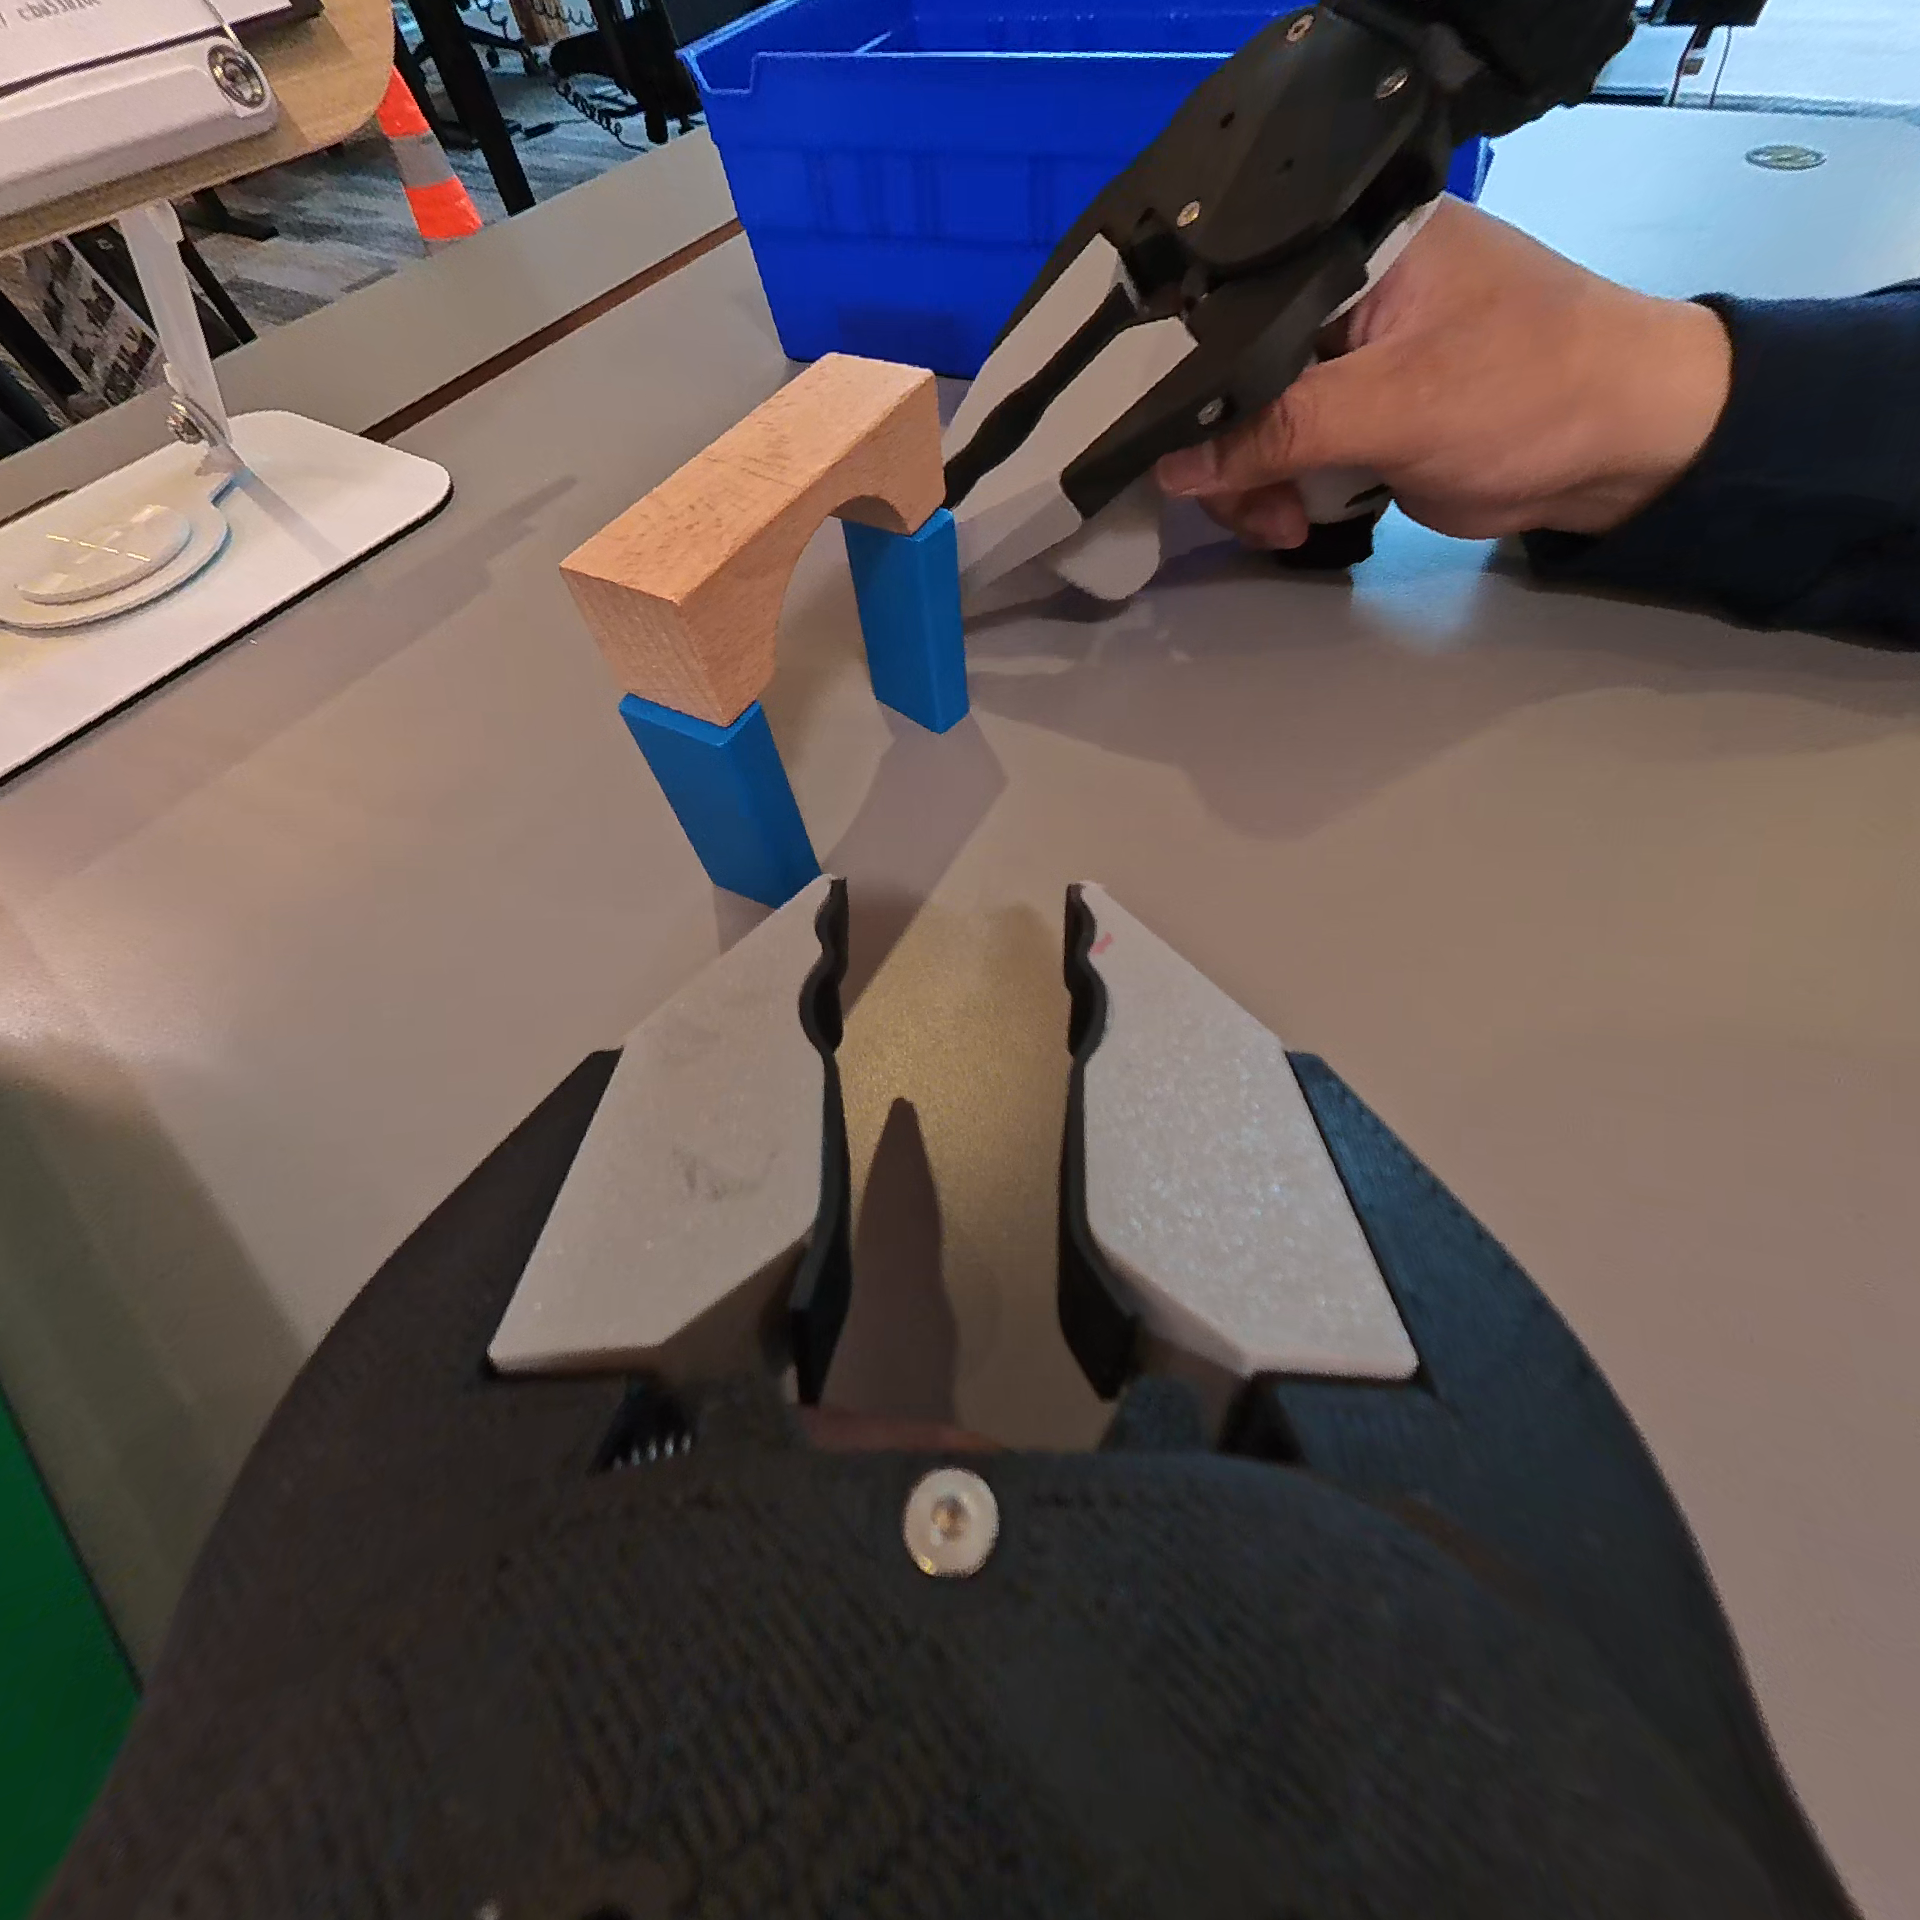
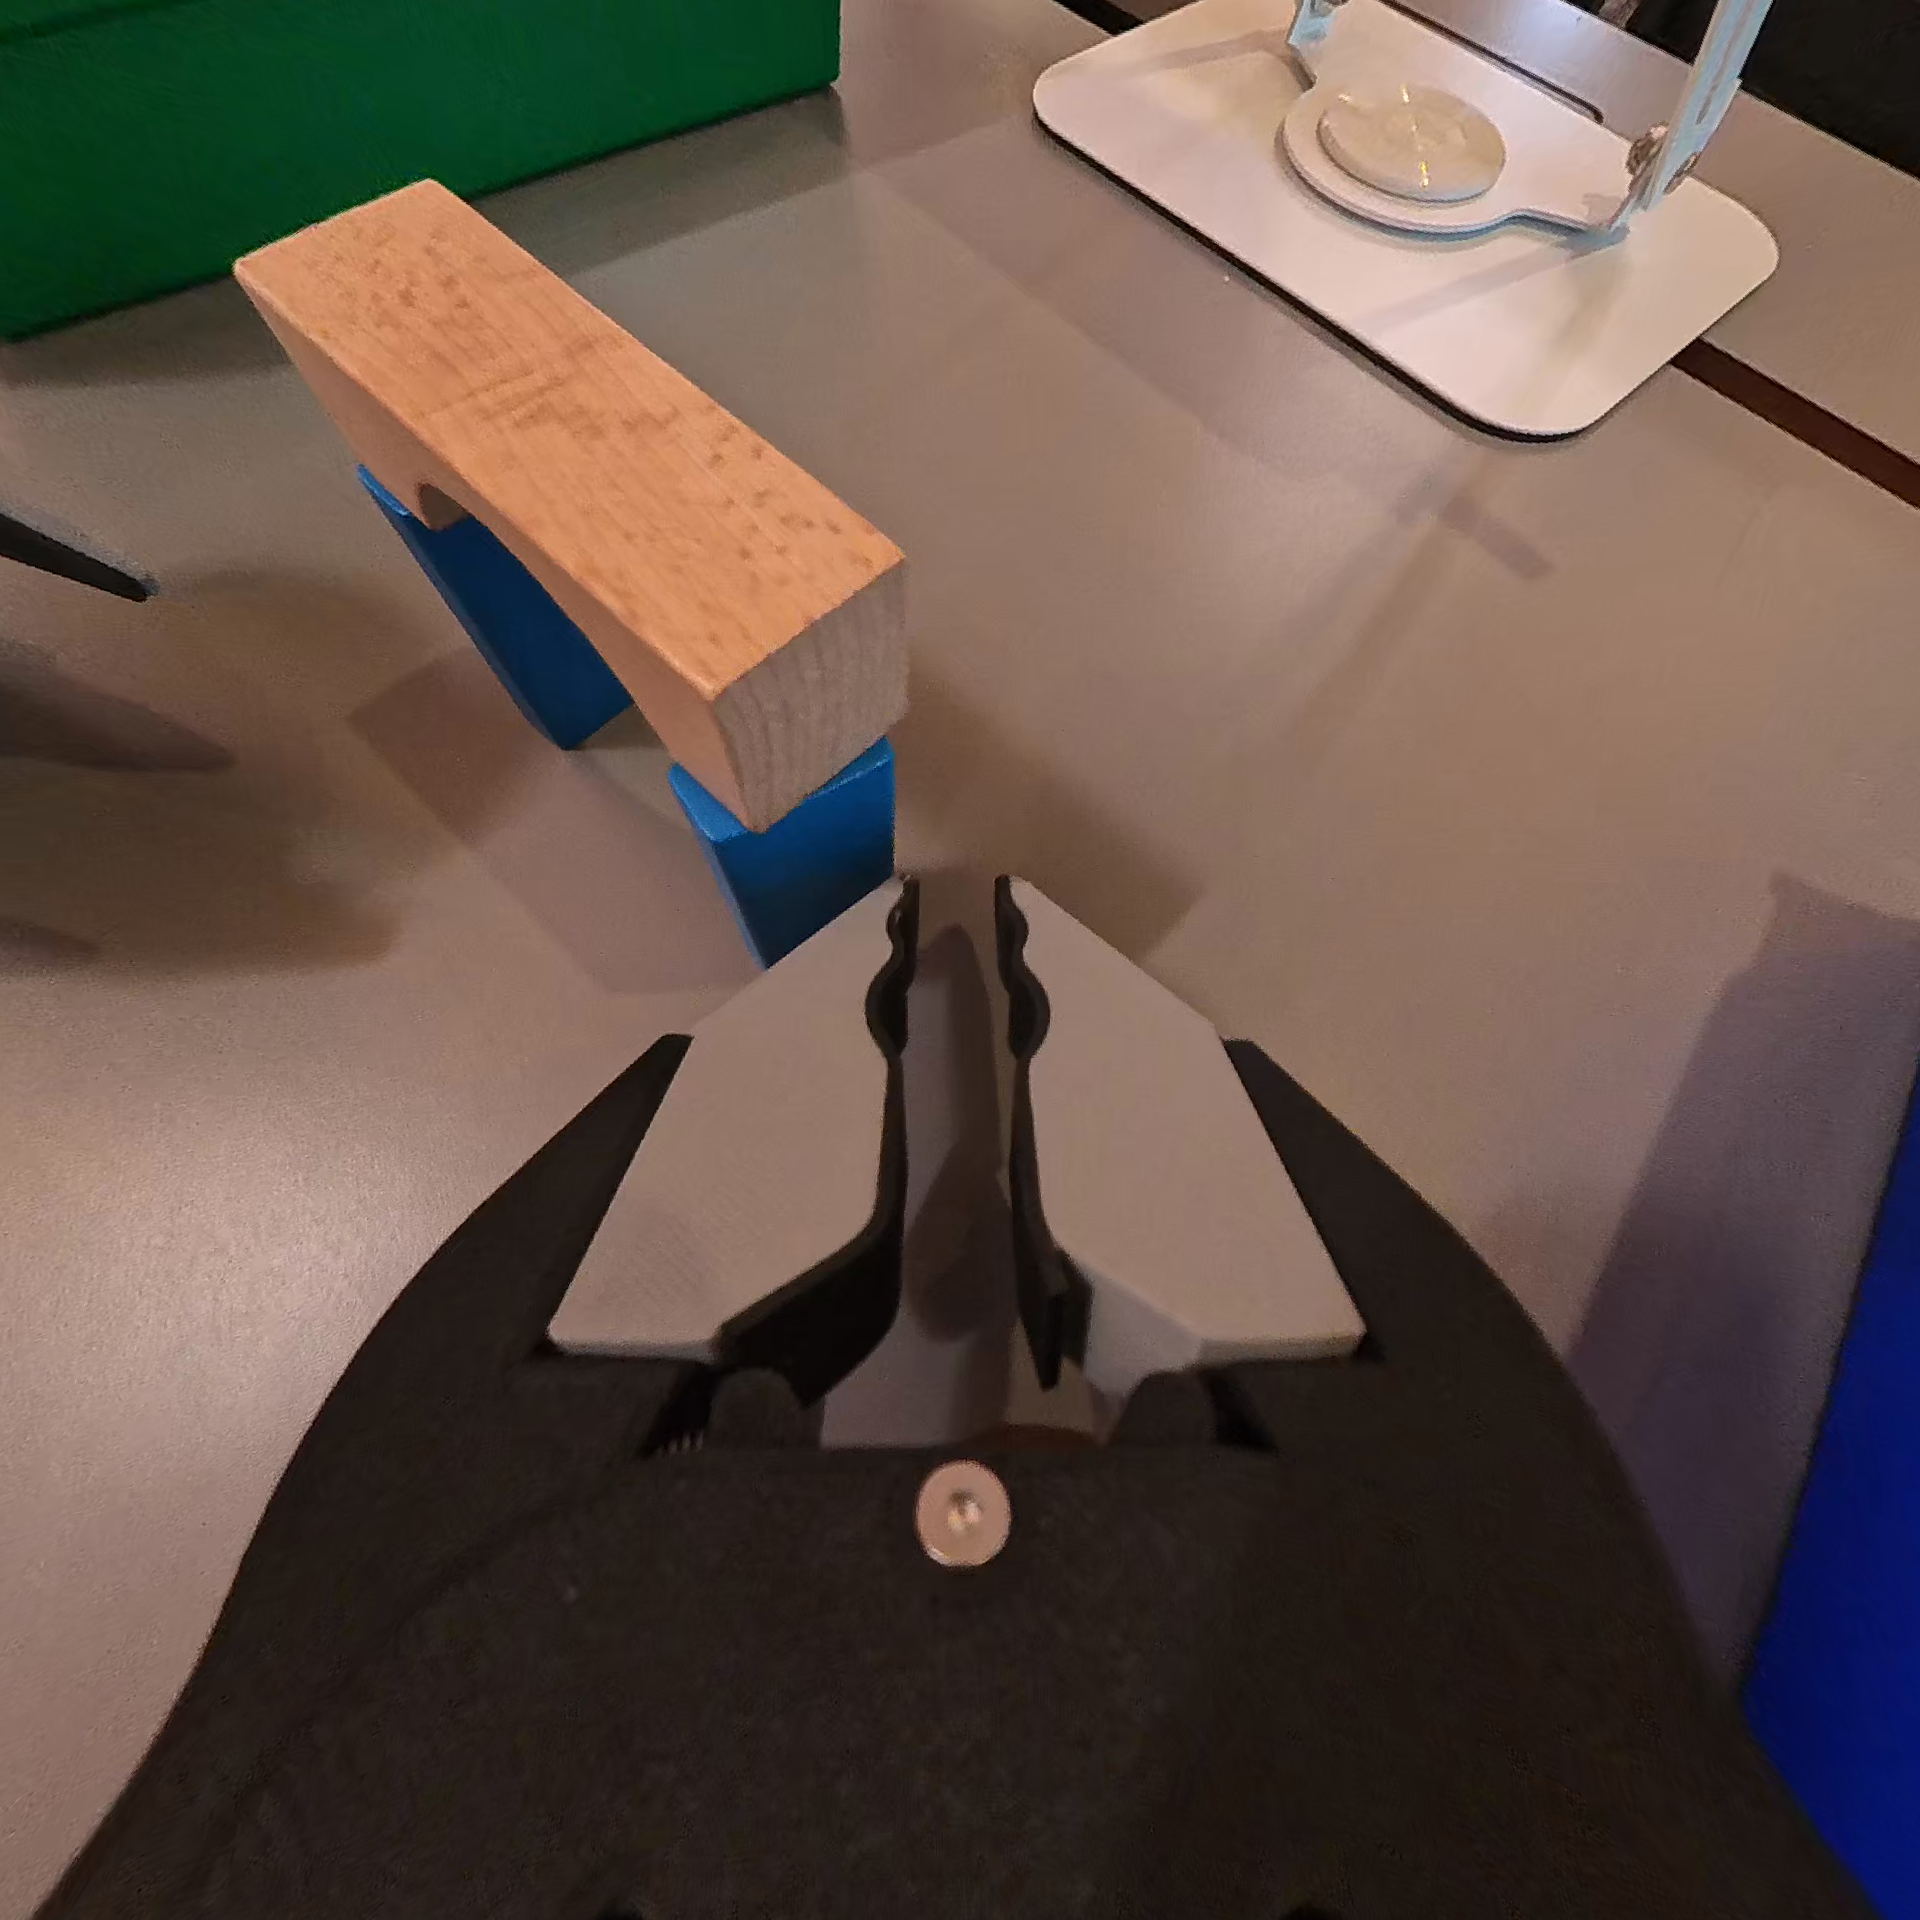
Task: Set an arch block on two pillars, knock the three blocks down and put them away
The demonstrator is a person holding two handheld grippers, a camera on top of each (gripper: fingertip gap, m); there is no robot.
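Now — wooden arch [image 1: 758,520] upper centre on two blue pillars [image 1: 717,800] | left gripper [image 1: 951,914] wide, bare | right gripper [image 2: 956,904] narrow, bare — beside near pillar [image 2: 810,862]

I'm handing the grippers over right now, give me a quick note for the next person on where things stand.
Left gripper: open, empty, near the closer blue pillar.
Right gripper: narrow gap, empty, beside the other blue pillar.
Wooden arch block sits across both pillars on the grey table.
Done: the arch is built.
Left: knock all three down and put them away; a blue bin stands behind.
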